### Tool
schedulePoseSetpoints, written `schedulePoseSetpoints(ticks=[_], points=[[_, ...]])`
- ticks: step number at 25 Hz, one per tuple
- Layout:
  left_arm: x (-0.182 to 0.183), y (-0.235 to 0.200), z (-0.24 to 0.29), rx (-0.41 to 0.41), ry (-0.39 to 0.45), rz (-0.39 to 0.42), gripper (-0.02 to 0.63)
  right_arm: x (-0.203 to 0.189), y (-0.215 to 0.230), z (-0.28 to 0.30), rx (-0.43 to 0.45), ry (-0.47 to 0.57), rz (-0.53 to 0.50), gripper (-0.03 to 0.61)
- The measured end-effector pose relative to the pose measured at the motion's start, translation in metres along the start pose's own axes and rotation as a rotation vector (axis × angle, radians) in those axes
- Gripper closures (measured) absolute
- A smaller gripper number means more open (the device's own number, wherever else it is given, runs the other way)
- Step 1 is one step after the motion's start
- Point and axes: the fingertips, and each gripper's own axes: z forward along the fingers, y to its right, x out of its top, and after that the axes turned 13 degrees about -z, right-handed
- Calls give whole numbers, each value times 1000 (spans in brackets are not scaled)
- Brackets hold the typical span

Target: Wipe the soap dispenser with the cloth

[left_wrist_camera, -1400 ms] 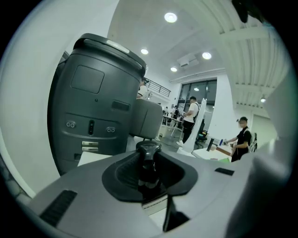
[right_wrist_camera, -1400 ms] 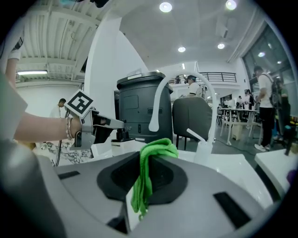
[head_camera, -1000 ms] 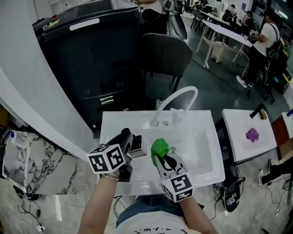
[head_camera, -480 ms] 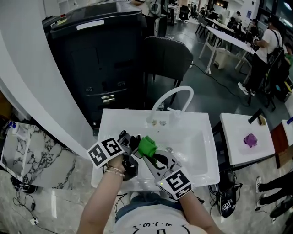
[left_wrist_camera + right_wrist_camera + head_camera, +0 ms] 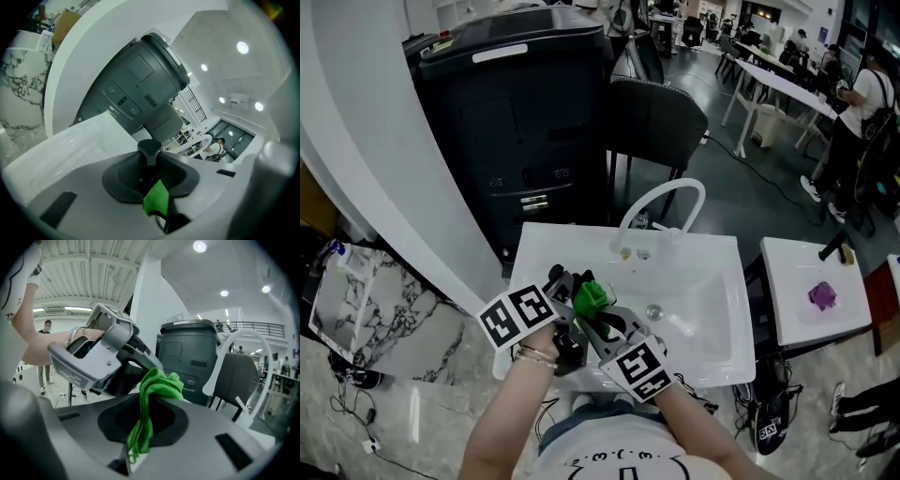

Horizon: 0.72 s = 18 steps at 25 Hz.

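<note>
Green cloth [image 5: 157, 383] is bunched between the jaws of the right hand-held gripper [image 5: 143, 420]. They are closed tight on it, with a tuft standing above them and a tail hanging below. The left hand-held gripper [image 5: 150, 164] is set narrow, clamped on a dark dispenser [image 5: 149, 149] whose rounded top pokes up between the pads. Both are held in the air over the near left corner of the sink [image 5: 712, 309], on the side away from the faucet [image 5: 670, 195]. The cloth's tuft meets the dispenser there, and the left gripper view shows a strip of green against its lower front.

I judge the wiping step itself to be in hand. The cloth is on the dispenser, and the dispenser is held up off the sink rather than standing on its rim. The next move calls for rubbing the cloth along the body while the left grip holds firm. It also calls for rolling the dispenser so that fresh faces come round. The cloth is a small wad, so each pass probably covers little.

Much is hard to read. In the head view the dispenser is nearly all hidden behind the marker cubes and jaws. The left gripper view shows only its top and the right gripper view only a dark edge. Its shape, its spout and how much of it is clean cannot be told.
</note>
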Motion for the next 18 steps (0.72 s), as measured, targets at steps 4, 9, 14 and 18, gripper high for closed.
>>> schedulePoseSetpoints(ticks=[4, 9, 14, 18], points=[[2, -1, -1, 2, 12, -19, 520, -12, 5, -4, -28, -44, 13, 531], [7, 3, 2, -6, 33, -22, 519, -39, 16, -13, -89, -131, 56, 529], [7, 10, 5, -22, 46, -19, 518, -65, 30, -26, -149, -203, 108, 529], [9, 13, 5, -29, 58, -20, 518, -49, 31, -37, -124, -118, 107, 529]])
